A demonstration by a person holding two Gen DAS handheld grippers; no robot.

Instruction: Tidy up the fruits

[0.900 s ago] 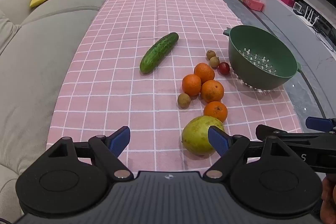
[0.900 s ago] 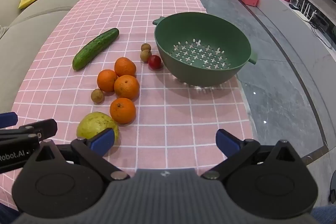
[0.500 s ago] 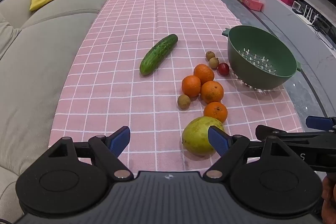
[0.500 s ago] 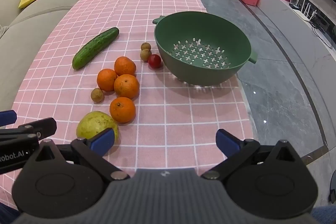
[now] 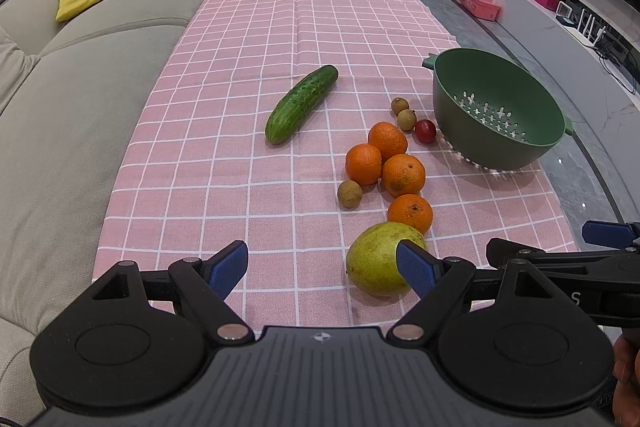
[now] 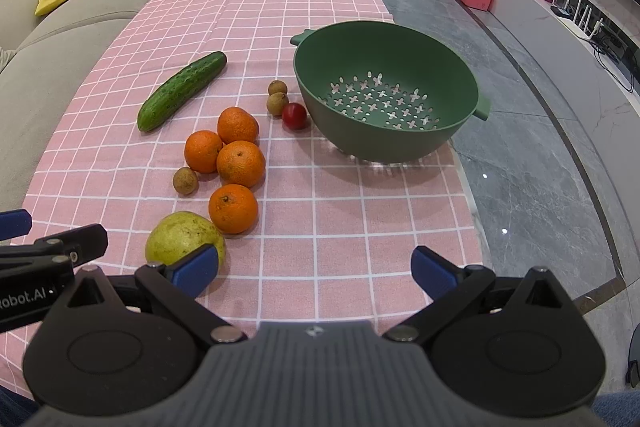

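Hovering Before the First Pick

Hanging wide open and empty over the near edge of the bench, the left tongs [image 5: 322, 267] and right tongs [image 6: 314, 269] are facing fruit that is lying loose on the pink cloth [image 5: 256, 75]: pear [image 5: 376, 259], oranges [image 6: 240, 163], cucumber [image 5: 302, 103]. The colander [image 6: 384, 95] is sitting empty just beside them, seemingly waiting to collect it.

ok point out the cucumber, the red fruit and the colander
cucumber [image 6: 182, 91], right wrist view, middle of its body
red fruit [image 6: 294, 115], right wrist view, its centre
colander [image 6: 360, 43], right wrist view, inner far wall
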